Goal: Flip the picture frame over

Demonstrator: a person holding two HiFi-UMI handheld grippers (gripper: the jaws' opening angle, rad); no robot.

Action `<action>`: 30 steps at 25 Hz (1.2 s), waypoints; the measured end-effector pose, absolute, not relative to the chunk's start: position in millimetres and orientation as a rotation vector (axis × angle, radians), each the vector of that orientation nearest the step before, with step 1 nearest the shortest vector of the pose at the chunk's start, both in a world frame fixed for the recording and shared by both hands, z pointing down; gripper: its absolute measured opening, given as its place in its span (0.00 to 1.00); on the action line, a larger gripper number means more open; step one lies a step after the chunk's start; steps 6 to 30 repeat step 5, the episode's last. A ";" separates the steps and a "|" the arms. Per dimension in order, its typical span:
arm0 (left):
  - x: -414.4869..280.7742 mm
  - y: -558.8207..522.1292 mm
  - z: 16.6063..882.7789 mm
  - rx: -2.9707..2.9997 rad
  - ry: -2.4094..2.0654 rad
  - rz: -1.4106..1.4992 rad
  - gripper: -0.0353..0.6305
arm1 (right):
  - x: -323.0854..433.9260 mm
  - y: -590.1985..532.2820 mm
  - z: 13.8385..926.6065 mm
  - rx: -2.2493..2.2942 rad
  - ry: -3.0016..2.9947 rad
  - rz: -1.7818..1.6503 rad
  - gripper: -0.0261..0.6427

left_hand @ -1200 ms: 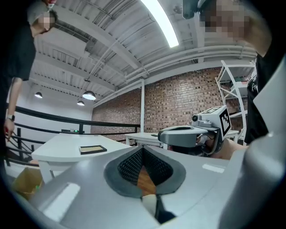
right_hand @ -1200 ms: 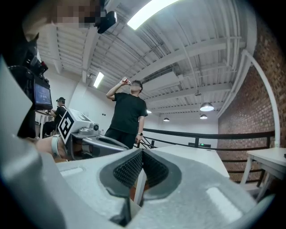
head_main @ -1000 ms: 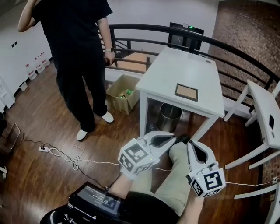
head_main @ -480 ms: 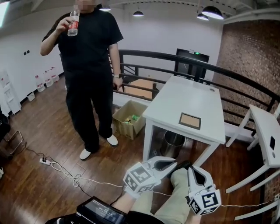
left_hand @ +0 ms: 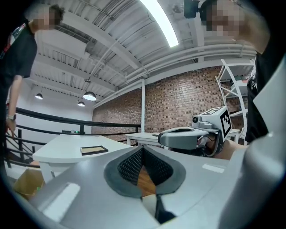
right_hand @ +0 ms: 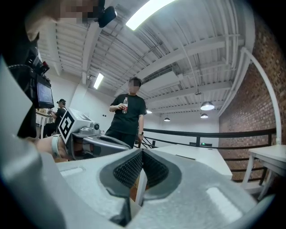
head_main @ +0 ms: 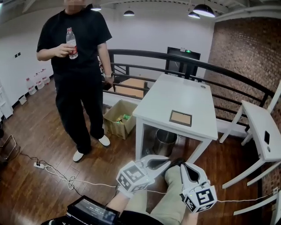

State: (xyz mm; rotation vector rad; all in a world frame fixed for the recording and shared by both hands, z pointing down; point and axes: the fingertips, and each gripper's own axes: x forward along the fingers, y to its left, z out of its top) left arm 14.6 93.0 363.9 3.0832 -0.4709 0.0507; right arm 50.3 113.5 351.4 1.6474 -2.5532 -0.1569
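**Holding short of the table, both grippers shut and empty**

We hold the left gripper [head_main: 168, 161] and right gripper [head_main: 183, 167] low, jaws together on nothing. The picture frame [head_main: 181, 118] lies flat near the white table's [head_main: 175, 90] front edge, well apart from both.

Risk, we judge: closed jaws would shove it off the edge.

Wood floor [head_main: 39, 136], brick wall [head_main: 237, 48], and a bystander [head_main: 79, 66] nearby.

You are in a loft-style workroom or studio, not a home. A red brick wall [head_main: 237, 48] runs along the right, and a curved black metal railing [head_main: 228, 72] sits behind the plain white wooden table [head_main: 175, 94]. The dark wooden plank floor [head_main: 39, 140], black pendant lamps [head_main: 203, 9], exposed white ceiling beams [left_hand: 111, 49] and a green exit sign [head_main: 188, 51] over the far door also show it.
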 end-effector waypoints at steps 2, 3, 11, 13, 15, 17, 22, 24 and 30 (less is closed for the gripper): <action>14.1 86.8 358.1 3.108 -0.485 0.034 0.08 | 49.6 108.9 347.2 1.641 -2.554 -0.175 0.03; 14.5 83.7 354.8 3.120 -0.489 0.026 0.08 | 49.8 106.0 345.1 1.639 -2.554 -0.184 0.03; 16.1 77.9 348.8 3.140 -0.492 0.013 0.08 | 50.9 100.0 341.1 1.639 -2.556 -0.203 0.03; 16.1 77.9 348.8 3.140 -0.492 0.013 0.08 | 50.9 100.0 341.1 1.639 -2.556 -0.203 0.03; 16.1 77.9 348.8 3.140 -0.492 0.013 0.08 | 50.9 100.0 341.1 1.639 -2.556 -0.203 0.03; 16.1 77.9 348.8 3.140 -0.492 0.013 0.08 | 50.9 100.0 341.1 1.639 -2.556 -0.203 0.03; 16.1 77.9 348.8 3.140 -0.492 0.013 0.08 | 50.9 100.0 341.1 1.639 -2.556 -0.203 0.03; 16.1 77.9 348.8 3.140 -0.492 0.013 0.08 | 50.9 100.0 341.1 1.639 -2.556 -0.203 0.03; 16.1 77.9 348.8 3.140 -0.492 0.013 0.08 | 50.9 100.0 341.1 1.639 -2.556 -0.203 0.03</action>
